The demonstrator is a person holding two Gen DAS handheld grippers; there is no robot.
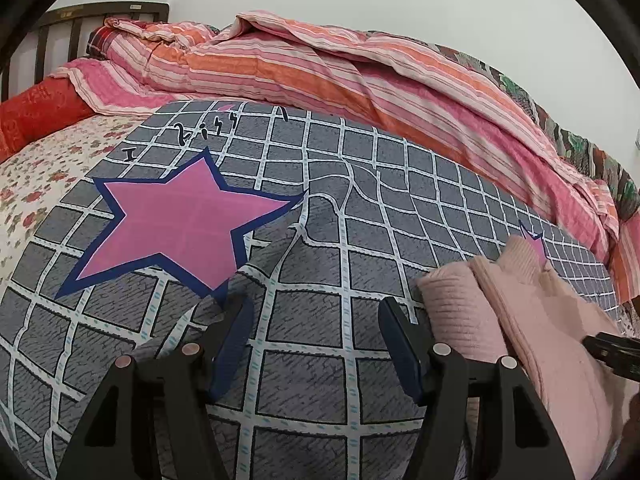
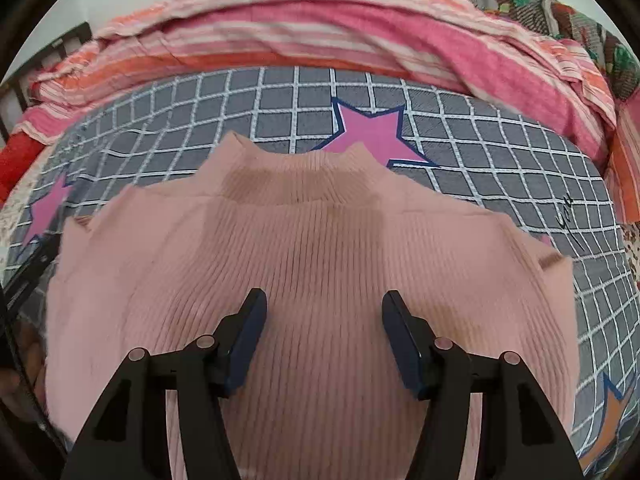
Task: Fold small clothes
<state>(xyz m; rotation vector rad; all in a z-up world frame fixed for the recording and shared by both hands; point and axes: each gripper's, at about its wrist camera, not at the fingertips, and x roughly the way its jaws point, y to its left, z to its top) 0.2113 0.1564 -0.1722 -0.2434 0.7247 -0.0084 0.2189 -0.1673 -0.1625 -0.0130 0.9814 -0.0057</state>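
Spread about halfway, the jaws of my left gripper hold nothing and hang over bare grey checked bedsheet, just below a big pink star printed on it. The pink ribbed sweater lies just to their right, apart from them, its far side cut off by the picture's edge. A dark bit of my right gripper pokes in there, too little to read. In the right wrist view my right gripper also stands half spread, empty, directly over the sweater's body, collar pointing away toward the striped quilt; whether the tips touch the knit I cannot tell, and the picture is blurred.
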